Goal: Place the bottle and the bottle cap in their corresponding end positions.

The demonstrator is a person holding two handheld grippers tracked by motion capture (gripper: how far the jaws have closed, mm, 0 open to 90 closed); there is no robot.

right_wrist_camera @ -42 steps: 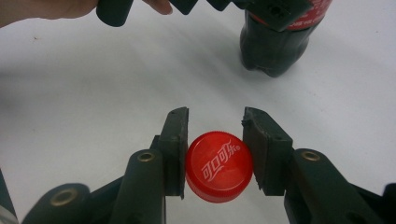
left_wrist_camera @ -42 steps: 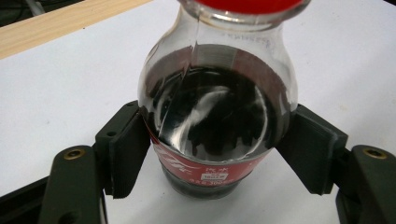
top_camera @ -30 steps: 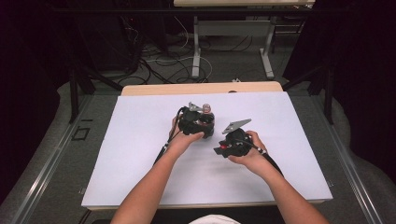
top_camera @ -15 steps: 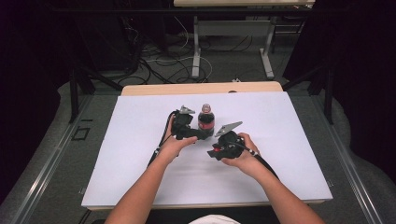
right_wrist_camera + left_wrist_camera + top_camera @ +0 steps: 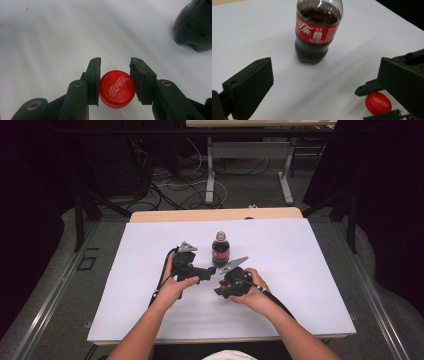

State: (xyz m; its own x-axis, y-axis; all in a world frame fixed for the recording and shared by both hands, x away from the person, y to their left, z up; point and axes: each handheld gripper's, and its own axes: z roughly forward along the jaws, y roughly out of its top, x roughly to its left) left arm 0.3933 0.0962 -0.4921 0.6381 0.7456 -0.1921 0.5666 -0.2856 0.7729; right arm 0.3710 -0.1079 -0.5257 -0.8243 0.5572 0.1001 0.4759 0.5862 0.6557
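Note:
A small cola bottle (image 5: 220,251) with a red label stands upright on the white table (image 5: 125,270); in the left gripper view the bottle (image 5: 318,32) is just ahead of the jaws. My left gripper (image 5: 206,273) (image 5: 324,72) is open; its jaws have just been opening and nothing is between them. My right gripper (image 5: 219,292) (image 5: 115,82) is shut on the red bottle cap (image 5: 117,89), held low over the table. The left gripper view also catches that cap (image 5: 378,103) in the other gripper's jaws.
The white table top runs wide on all sides of the hands, with a wooden strip (image 5: 215,214) along its far edge. Beyond it are table legs and cables (image 5: 200,180) on the floor. A dark rounded shape (image 5: 195,25) is at the right gripper view's top right.
The left gripper has let go of the bottle and drawn back toward the left. The bottle now stands free. The right gripper has moved nearer and lower with the cap.

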